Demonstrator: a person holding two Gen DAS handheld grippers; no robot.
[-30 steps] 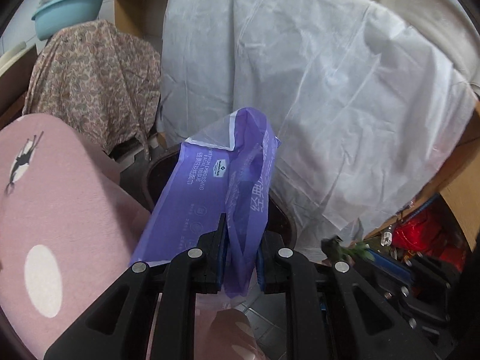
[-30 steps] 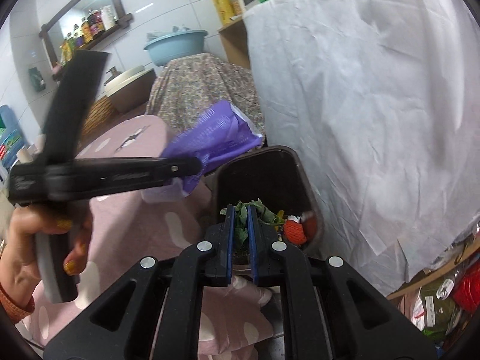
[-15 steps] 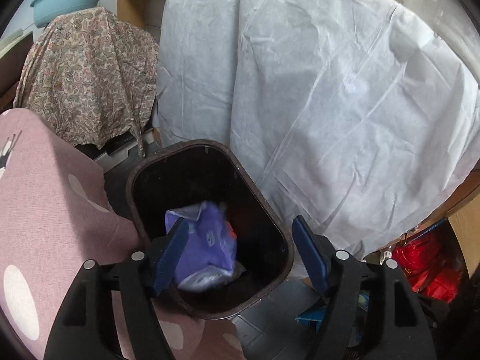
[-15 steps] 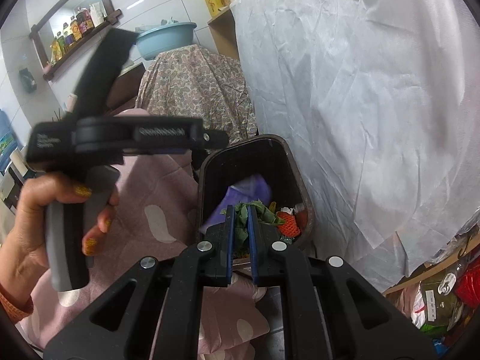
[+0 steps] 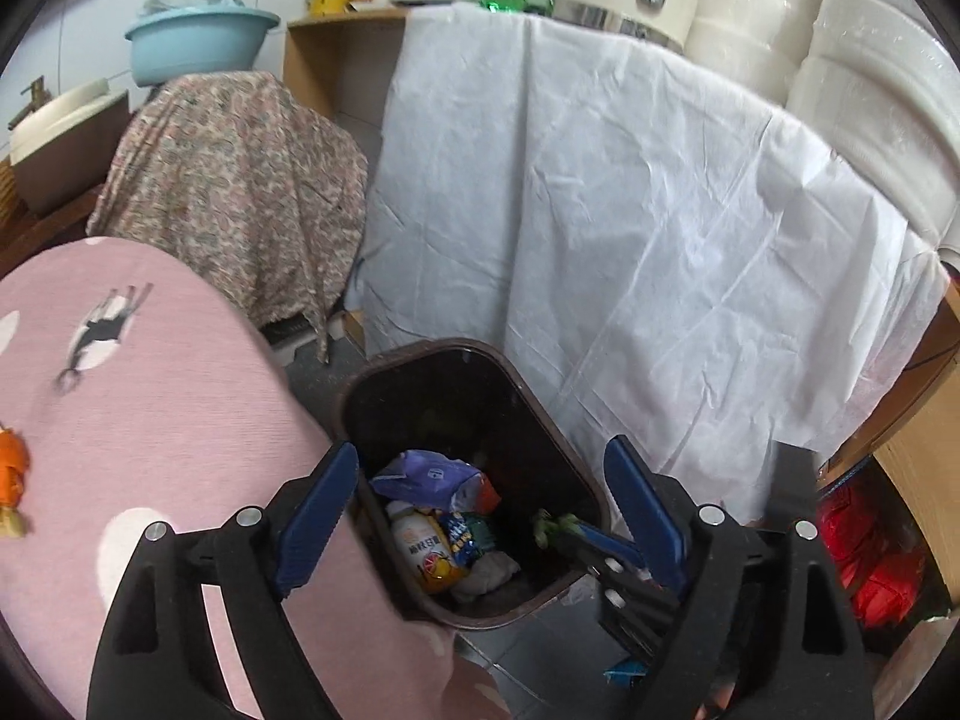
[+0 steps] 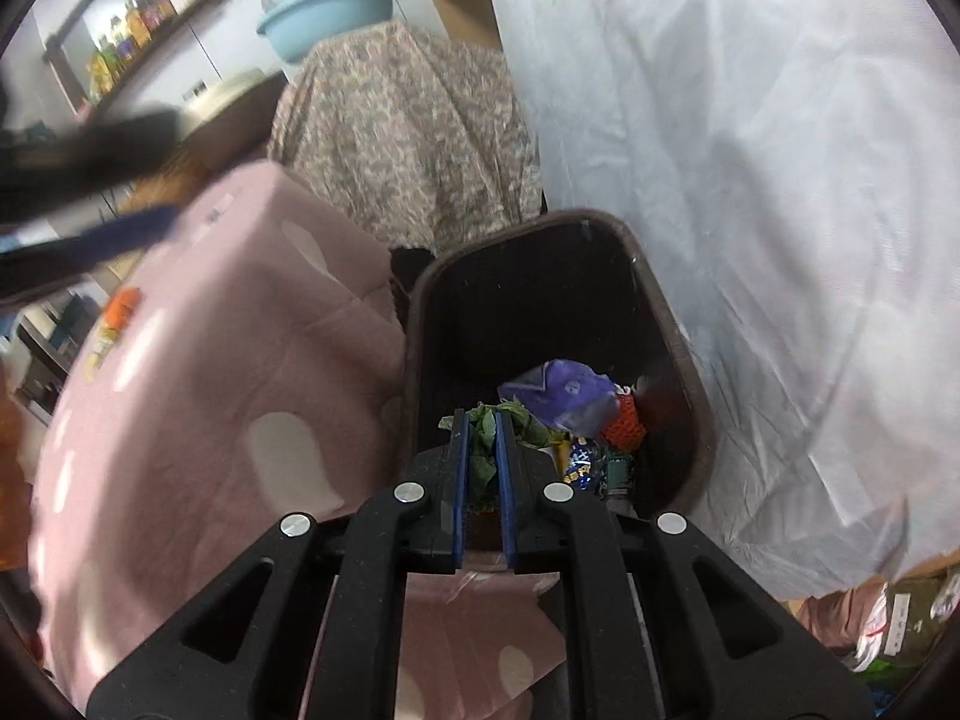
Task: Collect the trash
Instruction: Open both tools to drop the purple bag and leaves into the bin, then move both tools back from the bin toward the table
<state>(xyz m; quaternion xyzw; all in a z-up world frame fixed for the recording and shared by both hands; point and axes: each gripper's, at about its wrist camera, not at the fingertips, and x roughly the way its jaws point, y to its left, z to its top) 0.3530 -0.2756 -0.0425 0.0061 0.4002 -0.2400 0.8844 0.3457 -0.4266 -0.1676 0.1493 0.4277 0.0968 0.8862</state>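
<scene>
Pink cloth with pale spots (image 5: 156,420) covers the table on the left, and a small orange item (image 5: 11,468), too blurred to name, lies at its far left edge; I judge it may be one more piece to collect. Just beside the cloth's right edge stands the dark brown plastic waste bin (image 5: 543,414). In it lie a crumpled purple plastic bag (image 5: 429,477), a pale bottle with a yellow label (image 5: 423,549) and other wrappers.

The left gripper (image 5: 486,510) hangs above the bin's near rim. Its jaws have just been opening and now stand wide apart with nothing between them; the purple bag rests below, free of the pads.

Further right, the right gripper (image 6: 480,420) is clamped on a scrap of green leafy vegetable (image 6: 480,453), its blue pads pressed close together on the leaves, directly over the bin's opening. Right of the bin a crumpled white sheet (image 5: 630,210) drapes over furniture.

As I read it, the bag's disposal is done. The leaves remain to be let go into the bin, and then anything left on the table.
</scene>
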